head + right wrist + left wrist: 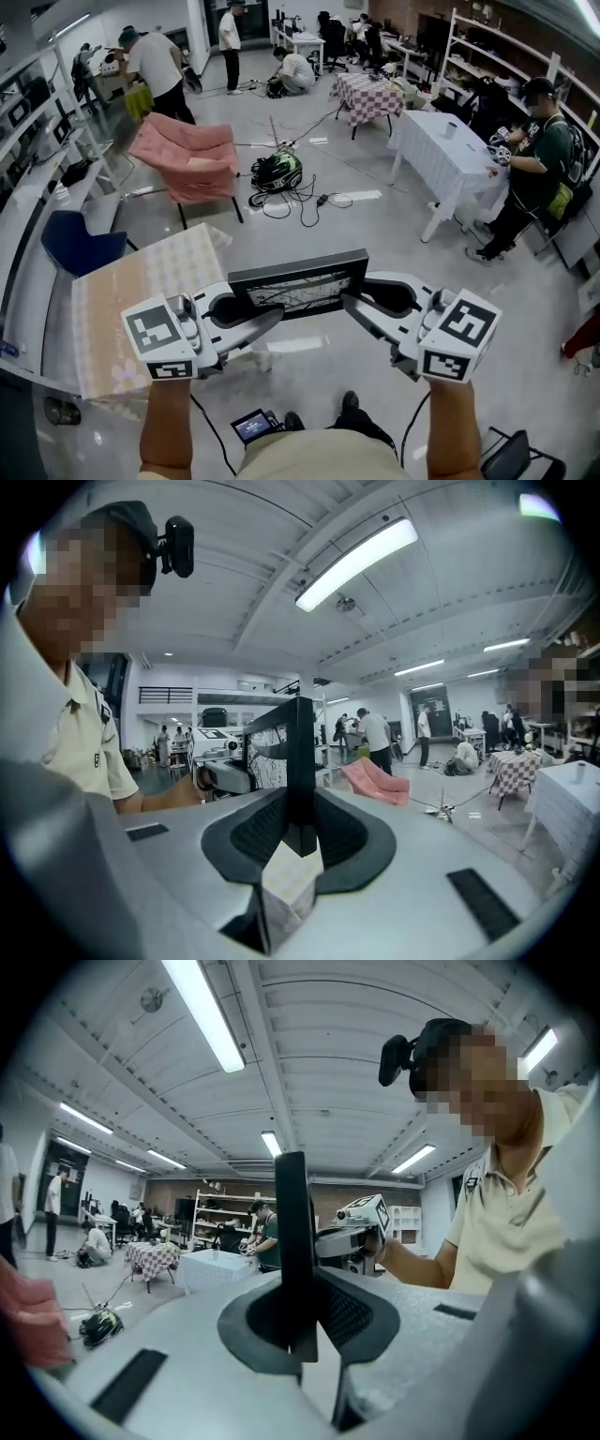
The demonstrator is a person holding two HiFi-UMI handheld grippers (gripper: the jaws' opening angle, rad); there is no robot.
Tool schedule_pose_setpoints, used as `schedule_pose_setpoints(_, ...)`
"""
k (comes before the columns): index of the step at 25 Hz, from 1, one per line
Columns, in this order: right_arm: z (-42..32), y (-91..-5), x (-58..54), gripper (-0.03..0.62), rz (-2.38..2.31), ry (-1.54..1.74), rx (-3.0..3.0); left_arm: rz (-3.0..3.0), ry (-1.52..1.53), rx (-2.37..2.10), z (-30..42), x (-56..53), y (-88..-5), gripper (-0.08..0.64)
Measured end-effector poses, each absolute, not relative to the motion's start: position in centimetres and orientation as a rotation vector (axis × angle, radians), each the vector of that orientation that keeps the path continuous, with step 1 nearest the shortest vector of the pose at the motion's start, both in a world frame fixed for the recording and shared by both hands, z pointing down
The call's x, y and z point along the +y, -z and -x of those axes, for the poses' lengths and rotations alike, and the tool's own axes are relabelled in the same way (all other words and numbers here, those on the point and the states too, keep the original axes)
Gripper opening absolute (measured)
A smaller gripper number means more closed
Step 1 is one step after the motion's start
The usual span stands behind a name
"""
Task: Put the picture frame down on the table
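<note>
Grey workshop floor spreads across the head view, with a cloth-covered table (141, 281) at lower left (people work at benches far behind). At lower centre the frame (298, 281) hangs in the air, just right of the table and clear of it. The left gripper (246, 314) is clamped on the frame's left edge and the right gripper (361, 307) on its right edge. Both gripper views show the black edge upright between the jaws.
</note>
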State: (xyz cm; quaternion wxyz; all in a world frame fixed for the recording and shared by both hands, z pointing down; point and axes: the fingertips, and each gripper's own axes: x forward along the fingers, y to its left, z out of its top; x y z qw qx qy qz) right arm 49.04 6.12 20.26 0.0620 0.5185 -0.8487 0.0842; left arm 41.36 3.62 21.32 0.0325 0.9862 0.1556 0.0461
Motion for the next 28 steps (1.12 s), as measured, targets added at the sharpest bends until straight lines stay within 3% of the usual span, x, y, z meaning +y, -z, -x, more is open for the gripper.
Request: schedule_pose_setpoints(28, -47.0, -21.7, -3.6, 0.08, -0.513, -0.291, -2.962, -2.92, -0.226, -0.628, -39.6, -0.2, -22.2, 0.041)
